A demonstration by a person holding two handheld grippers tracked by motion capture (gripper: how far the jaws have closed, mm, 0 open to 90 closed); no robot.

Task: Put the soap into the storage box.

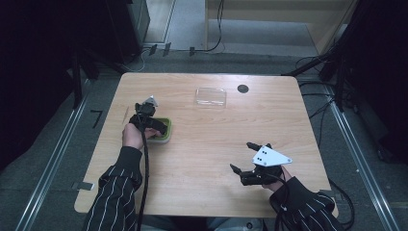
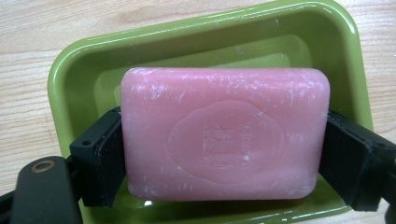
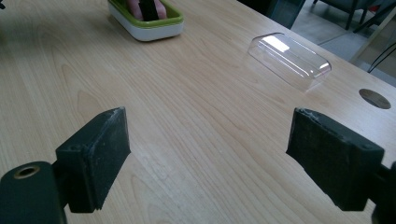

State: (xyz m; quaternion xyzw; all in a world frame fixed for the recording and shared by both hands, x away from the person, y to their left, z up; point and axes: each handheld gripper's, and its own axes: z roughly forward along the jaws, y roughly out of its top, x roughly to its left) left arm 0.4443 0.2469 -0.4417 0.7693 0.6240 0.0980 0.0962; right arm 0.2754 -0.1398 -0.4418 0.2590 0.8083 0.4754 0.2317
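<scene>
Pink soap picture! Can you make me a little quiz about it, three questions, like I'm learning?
1. True or false: the left hand-held gripper has its jaws pressed on both sides of the pink soap.
2. What colour is the dish under the soap?
A. blue
B. green
C. red
3. Fill in: the clear lid lies on the ______, apart from the dish, and the right hand-held gripper holds nothing.

Key: 1 true; 2 B; 3 table.
</scene>
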